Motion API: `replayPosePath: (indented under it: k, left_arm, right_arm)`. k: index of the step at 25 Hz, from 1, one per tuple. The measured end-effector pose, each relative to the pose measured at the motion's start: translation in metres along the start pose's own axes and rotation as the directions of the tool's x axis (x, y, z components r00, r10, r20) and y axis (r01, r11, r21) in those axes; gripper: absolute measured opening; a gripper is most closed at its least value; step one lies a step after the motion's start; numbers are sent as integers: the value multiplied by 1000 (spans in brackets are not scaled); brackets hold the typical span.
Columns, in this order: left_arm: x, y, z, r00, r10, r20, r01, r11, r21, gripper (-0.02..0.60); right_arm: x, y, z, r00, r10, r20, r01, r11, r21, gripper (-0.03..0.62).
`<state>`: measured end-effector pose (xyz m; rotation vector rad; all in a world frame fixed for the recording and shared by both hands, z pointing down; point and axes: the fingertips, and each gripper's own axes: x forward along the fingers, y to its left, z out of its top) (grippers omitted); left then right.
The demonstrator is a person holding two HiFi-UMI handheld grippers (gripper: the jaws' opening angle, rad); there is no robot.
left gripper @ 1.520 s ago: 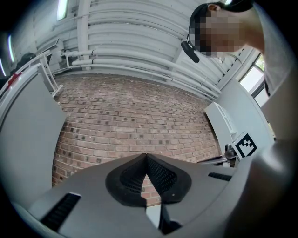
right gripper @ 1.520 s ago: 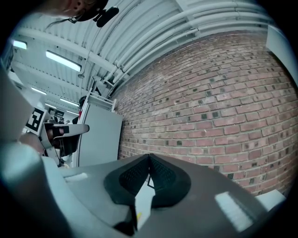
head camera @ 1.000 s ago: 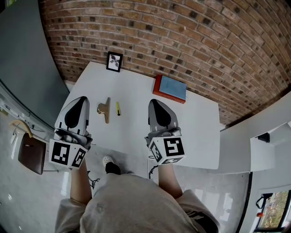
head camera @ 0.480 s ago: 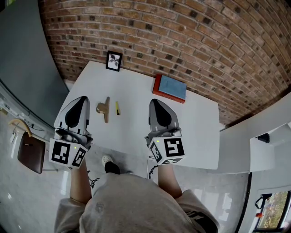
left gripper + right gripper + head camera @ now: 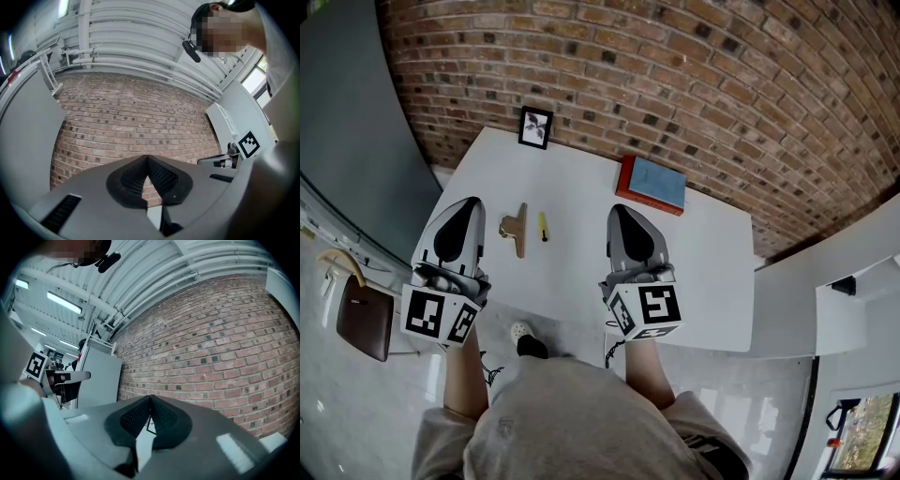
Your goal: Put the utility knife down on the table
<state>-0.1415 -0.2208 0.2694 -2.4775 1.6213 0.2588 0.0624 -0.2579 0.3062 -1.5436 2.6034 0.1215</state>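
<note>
Tiny utility knife (image 5: 543, 226), details indistinct

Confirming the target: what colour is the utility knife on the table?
Yellow. The small slim yellow utility knife lies on the white table, clearest in the head view.

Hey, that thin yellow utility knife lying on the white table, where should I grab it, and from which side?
Probably mid-body on the utility knife, coming straight down from above. It lies flat on the table and is long and slim, so close across its narrow width, left to right. Keep clear of the tan tool, which lies just to its left without touching it.
</note>
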Motion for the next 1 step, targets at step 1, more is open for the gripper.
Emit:
replayPosePath:
  k: [1]
  left_arm:
    - [1,1,0,1000,-1,0,1,1000,0,5]
  right_arm:
    - [2,0,-1,1000,-1,-1,1,1000,1,11]
